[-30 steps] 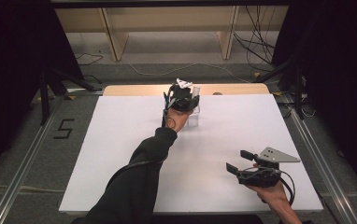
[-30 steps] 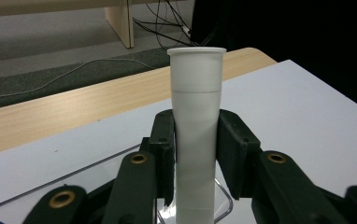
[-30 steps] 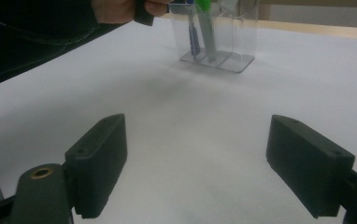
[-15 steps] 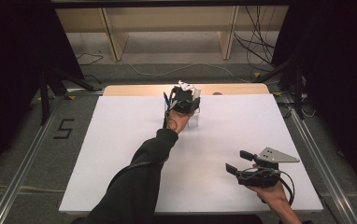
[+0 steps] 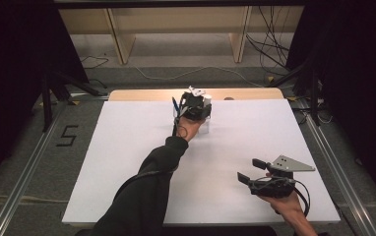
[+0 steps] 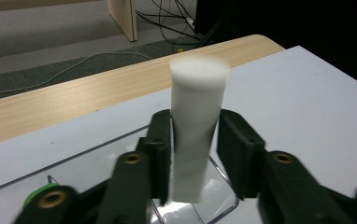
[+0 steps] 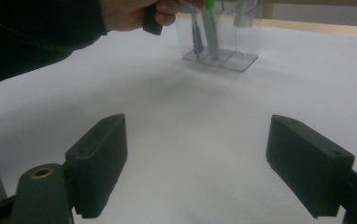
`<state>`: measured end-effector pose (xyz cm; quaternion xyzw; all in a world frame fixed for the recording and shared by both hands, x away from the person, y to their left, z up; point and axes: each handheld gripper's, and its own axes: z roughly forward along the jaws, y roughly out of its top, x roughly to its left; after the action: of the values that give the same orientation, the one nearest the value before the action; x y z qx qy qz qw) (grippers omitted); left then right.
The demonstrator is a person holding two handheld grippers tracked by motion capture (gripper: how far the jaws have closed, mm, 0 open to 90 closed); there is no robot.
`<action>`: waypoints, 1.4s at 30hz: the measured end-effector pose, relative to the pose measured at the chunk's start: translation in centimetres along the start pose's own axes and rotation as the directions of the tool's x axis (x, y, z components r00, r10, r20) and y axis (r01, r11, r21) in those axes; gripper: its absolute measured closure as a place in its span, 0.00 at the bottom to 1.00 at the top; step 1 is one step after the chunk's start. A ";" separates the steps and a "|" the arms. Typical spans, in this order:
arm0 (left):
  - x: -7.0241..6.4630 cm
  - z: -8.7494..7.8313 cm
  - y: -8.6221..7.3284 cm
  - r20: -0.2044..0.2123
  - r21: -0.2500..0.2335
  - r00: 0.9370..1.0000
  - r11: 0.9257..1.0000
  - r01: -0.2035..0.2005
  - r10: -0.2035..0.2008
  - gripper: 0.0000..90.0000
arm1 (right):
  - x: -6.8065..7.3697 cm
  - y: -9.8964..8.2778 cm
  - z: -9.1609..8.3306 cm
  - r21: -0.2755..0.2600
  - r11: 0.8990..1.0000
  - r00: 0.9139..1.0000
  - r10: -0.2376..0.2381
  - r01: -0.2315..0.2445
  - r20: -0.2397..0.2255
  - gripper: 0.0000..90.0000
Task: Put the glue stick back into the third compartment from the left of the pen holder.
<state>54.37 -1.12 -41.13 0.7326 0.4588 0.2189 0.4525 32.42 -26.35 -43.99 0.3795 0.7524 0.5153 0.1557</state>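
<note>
Two jaws of the left gripper [image 6: 193, 158] clasp the upright white cylinder [image 6: 196, 130] directly above the clear holder [image 6: 214, 205], while the right gripper [image 7: 214, 168] gapes idle.

We see the left gripper [image 6: 196, 154] w/ a white cylinder [image 6: 195, 126] upright btwn its black jaws; left jaw touches it, right jaw just beside. Cylinder's lower end sits in a clear plastic holder [image 6: 216, 196] on the white tabletop [image 6: 317, 93]. Green cap [image 6: 39, 193] at 8 o'clock, inside the holder. Wooden edge strip [image 6: 88, 93] runs from 9 to 1 o'clock; grey floor [image 6: 50, 28] and cables [image 6: 167, 14] at 12.
</note>
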 end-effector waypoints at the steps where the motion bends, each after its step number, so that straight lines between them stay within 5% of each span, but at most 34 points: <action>1: 0.0 -0.2 0.2 -0.004 0.010 1.000 1.000 0.000 0.000 0.63 | 0.0 0.0 0.0 0.000 1.000 1.000 0.000 0.000 0.000 0.24; 4: -0.1 -1.1 0.9 -0.007 0.003 1.000 1.000 0.026 -0.026 0.42 | 0.0 0.0 0.0 0.001 1.000 1.000 0.004 -0.004 0.001 0.24; 8: -0.4 -2.8 1.9 0.015 0.009 1.000 1.000 0.016 -0.016 0.30 | 0.0 0.0 0.0 0.004 1.000 1.000 0.001 -0.001 0.001 0.24; 19: -1.0 -6.7 2.0 0.107 0.030 0.994 0.999 -0.037 0.034 0.27 | 0.1 0.0 0.1 0.005 1.000 1.000 0.003 -0.003 0.004 0.24; 30: -0.4 -10.6 -0.2 0.249 -0.002 0.968 0.999 -0.044 0.044 0.24 | 0.2 0.0 0.2 0.009 1.000 1.000 -0.001 0.001 0.004 0.24; 42: -0.4 -12.4 -3.0 0.313 -0.019 0.946 0.997 -0.081 0.083 0.23 | 0.3 0.0 0.3 0.013 1.000 1.000 0.003 -0.003 -0.003 0.24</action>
<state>43.65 4.76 -37.54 0.7751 0.3497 0.1197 0.5124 32.41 -25.91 -44.12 0.3809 0.7553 0.5115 0.1512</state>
